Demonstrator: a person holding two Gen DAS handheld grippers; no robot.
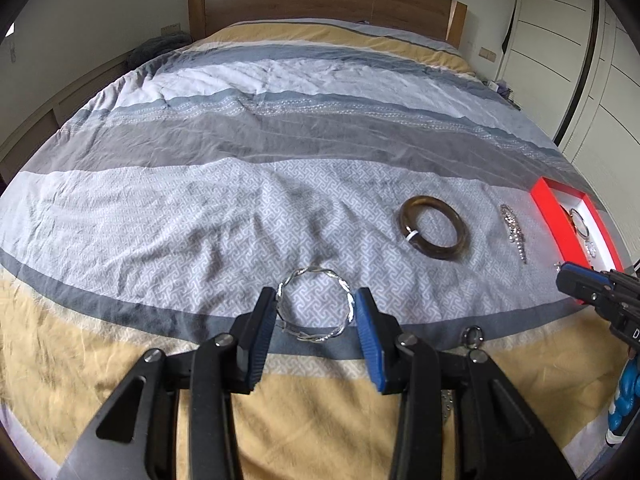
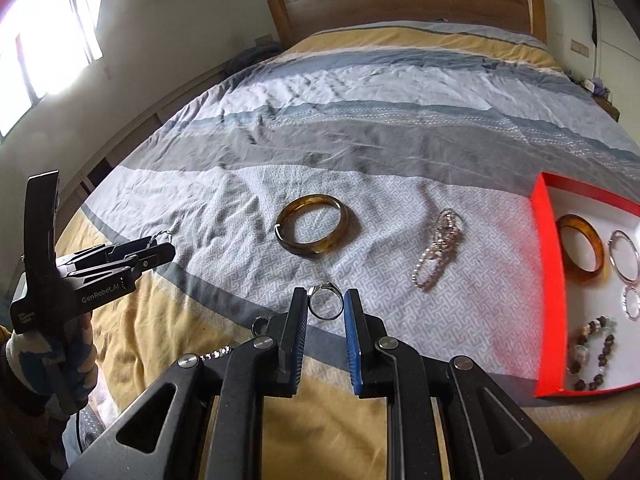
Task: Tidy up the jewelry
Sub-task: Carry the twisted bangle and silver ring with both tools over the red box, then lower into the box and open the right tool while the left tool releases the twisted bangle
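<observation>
A twisted silver wire bangle (image 1: 316, 306) is held between the two fingers (image 1: 260, 332) of the left gripper (image 1: 316, 316), the pads pressing on its left and right sides, so the fingers stand fairly wide around it. The bangle is lifted clear of the bed. In the right wrist view this gripper (image 2: 160, 246) shows at the left edge, carried by a gloved hand (image 2: 52, 364).

The right gripper (image 2: 326, 306) holds a small silver ring with a raised setting (image 2: 325, 304) between its narrow-set fingers (image 2: 298, 332), also above the bedspread.

Below them lies a bed covered with a striped quilt in grey, white, blue and yellow (image 1: 240, 200). On the patterned white band rests a brown translucent amber-like bangle (image 2: 314, 224), lying flat. To its right, apart from it, is a loose heap of silver beaded chain (image 2: 438, 246). Another small silver ring (image 1: 473, 335) lies on the quilt just beside the left gripper's right finger.

Further right, at the quilt's edge, sits a shallow red box with a white inside (image 2: 546, 280). Inside it are a second brown bangle (image 2: 582, 248), a thin silver bangle (image 2: 624, 256) touching it on the right, a smaller silver hoop (image 2: 632, 304) below that, and a bracelet of dark and pale beads (image 2: 594, 354) near the box's front wall.

A wooden headboard (image 1: 320, 4) stands at the far end of the bed, a bright window (image 2: 40, 32) on the left wall.
</observation>
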